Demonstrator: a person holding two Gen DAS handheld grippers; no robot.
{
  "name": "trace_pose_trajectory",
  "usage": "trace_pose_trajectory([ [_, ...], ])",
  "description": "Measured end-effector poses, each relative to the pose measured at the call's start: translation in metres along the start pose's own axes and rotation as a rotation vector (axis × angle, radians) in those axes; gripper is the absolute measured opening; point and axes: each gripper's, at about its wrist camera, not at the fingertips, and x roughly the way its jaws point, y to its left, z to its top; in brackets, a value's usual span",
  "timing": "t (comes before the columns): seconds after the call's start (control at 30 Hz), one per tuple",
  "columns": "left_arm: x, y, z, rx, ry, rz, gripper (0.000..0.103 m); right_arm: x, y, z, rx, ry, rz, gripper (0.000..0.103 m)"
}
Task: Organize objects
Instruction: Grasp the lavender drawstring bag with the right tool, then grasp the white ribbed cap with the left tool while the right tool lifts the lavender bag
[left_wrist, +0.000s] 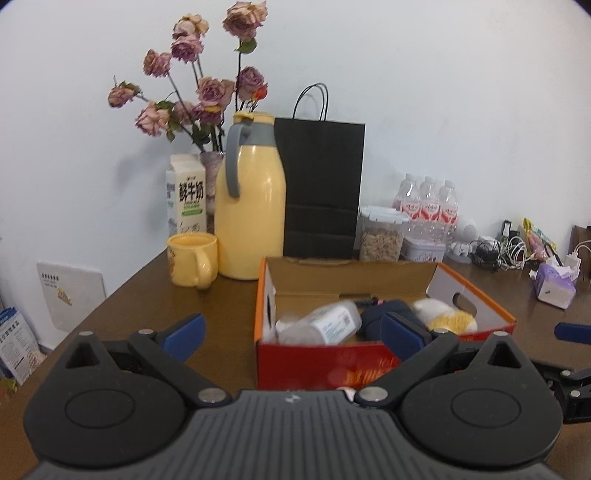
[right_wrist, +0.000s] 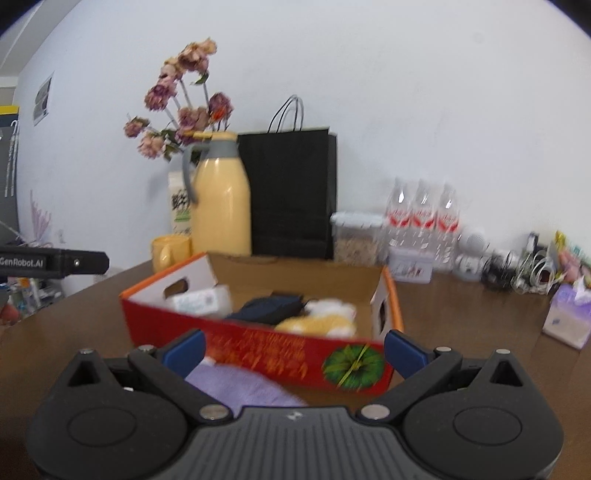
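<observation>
Two grippers hover low over a dark brown wooden table (left_wrist: 229, 295) that runs up against a plain pale wall (left_wrist: 424, 92). My left gripper (left_wrist: 293, 332) has its blue pads spread wide with nothing between them; my right gripper (right_wrist: 293, 347) is just as wide, also empty. Ahead of both sits the red and orange cardboard box (left_wrist: 325, 363), open-topped, holding a pale labelled bottle (left_wrist: 332, 321), a dark navy item (left_wrist: 376, 317) and a yellow and white soft thing (left_wrist: 447, 315). A lilac cloth (right_wrist: 240, 387) lies on the table just in front of the box, under my right gripper. Along the wall stand a yellow mug (left_wrist: 192, 264), a yellow thermos jug (left_wrist: 251, 199), a milk carton (left_wrist: 186, 195), dried roses (left_wrist: 207, 81), a black paper bag (left_wrist: 321, 188), water bottles (left_wrist: 426, 206) and tangled cables (left_wrist: 498, 251). A tissue pack (left_wrist: 554, 284) lies far right.
</observation>
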Motion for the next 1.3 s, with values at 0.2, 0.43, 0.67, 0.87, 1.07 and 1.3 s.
trace_pose_trajectory([
  [0.2, -0.017, 0.010, -0.017, -0.017, 0.043, 0.006, 0.103, -0.001, 0.017, -0.016, 0.017, 0.076, 0.109, 0.103],
  [0.43, -0.029, 0.019, -0.035, -0.012, 0.095, 0.006, 0.103, 0.012, 0.015, -0.030, 0.090, 0.159, 0.111, 0.103],
  [0.67, -0.036, 0.027, -0.046, -0.034, 0.118, 0.016, 0.103, 0.023, -0.001, -0.034, 0.224, 0.192, 0.164, 0.097],
  [0.87, -0.037, 0.029, -0.049, -0.039, 0.132, 0.012, 0.103, 0.037, -0.006, -0.035, 0.271, 0.217, 0.212, 0.079],
  [1.07, -0.036, 0.029, -0.052, -0.038, 0.144, 0.009, 0.103, 0.045, -0.009, -0.032, 0.293, 0.227, 0.240, 0.050],
  [1.3, -0.028, 0.018, -0.056, -0.016, 0.181, -0.013, 0.103, 0.042, -0.013, -0.032, 0.279, 0.214, 0.210, 0.023],
])
